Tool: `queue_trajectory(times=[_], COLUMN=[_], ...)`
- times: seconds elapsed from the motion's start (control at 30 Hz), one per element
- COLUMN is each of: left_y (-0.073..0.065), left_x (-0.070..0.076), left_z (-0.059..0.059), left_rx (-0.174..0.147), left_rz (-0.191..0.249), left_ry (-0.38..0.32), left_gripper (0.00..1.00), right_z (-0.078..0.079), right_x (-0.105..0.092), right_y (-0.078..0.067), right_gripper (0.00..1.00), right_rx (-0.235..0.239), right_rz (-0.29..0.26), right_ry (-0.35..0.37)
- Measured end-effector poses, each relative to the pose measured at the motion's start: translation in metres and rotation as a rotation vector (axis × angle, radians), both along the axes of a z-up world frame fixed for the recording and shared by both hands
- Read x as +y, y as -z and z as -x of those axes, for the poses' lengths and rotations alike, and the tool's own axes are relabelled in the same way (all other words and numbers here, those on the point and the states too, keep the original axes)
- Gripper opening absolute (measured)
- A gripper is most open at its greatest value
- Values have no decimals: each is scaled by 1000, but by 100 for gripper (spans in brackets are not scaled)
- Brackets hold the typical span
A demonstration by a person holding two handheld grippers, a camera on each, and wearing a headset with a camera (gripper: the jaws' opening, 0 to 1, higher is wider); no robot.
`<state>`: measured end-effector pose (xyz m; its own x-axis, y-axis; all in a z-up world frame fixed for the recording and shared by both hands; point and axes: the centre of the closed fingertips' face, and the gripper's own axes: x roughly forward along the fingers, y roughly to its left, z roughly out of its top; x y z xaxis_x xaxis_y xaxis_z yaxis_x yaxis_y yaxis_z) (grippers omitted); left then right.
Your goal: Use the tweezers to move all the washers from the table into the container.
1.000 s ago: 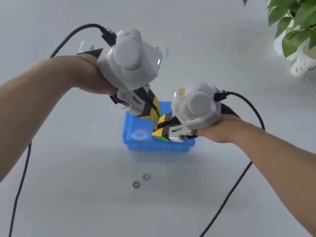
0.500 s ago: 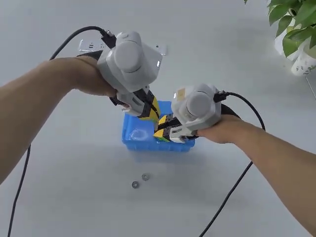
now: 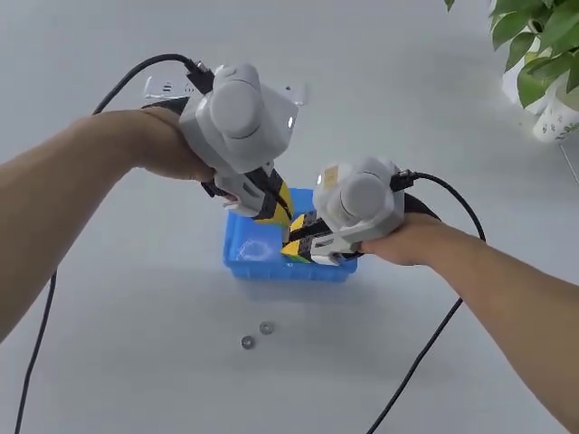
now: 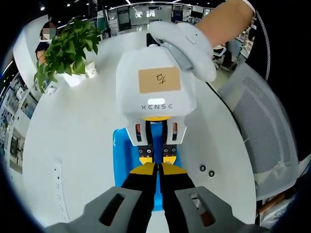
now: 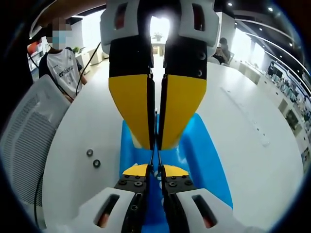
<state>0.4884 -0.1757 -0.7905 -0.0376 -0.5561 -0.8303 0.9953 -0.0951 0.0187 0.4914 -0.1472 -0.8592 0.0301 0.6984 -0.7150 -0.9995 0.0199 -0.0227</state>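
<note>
The white left gripper with yellow-padded black jaws (image 3: pixel 280 212) is held by a forearm entering from 9 o'clock, jaws pressed together. The matching white right gripper (image 3: pixel 291 242), held from 4 o'clock, is likewise closed, its tips set close against the left's.

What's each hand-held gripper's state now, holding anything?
Left hand-held gripper: closed; whether it holds anything cannot be told.
Right hand-held gripper: closed; whether it holds anything cannot be told.

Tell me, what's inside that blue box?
A pale, blurry patch lies on the floor of the box, too faint to identify. The left gripper and right gripper hang over the rest and hide it.
</note>
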Motion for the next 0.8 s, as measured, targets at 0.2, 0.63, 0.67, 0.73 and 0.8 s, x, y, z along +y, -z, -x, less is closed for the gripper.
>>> queue_trajectory(times=[0.2,0.63,0.67,0.73,0.8], left_y=[-4,-17,-18,-21,-23], left_x=[0,1,1,1,1], left_z=[1,3,4,4,4], left_rx=[-2,-18,-20,-25,-28], left_rz=[2,2,1,2,4], left_ry=[0,0,0,-1,-2], left_gripper=[5,5,5,5,5], right_z=[0,1,1,1,1], right_x=[0,0,0,-1,-1], right_y=[-4,-18,-19,-22,-24], right_gripper=[11,11,11,11,11], right_rx=[-9,-37,-40,-44,-48], right_rz=[-8,-19,-20,-22,-22], right_ry=[2,7,8,10,10])
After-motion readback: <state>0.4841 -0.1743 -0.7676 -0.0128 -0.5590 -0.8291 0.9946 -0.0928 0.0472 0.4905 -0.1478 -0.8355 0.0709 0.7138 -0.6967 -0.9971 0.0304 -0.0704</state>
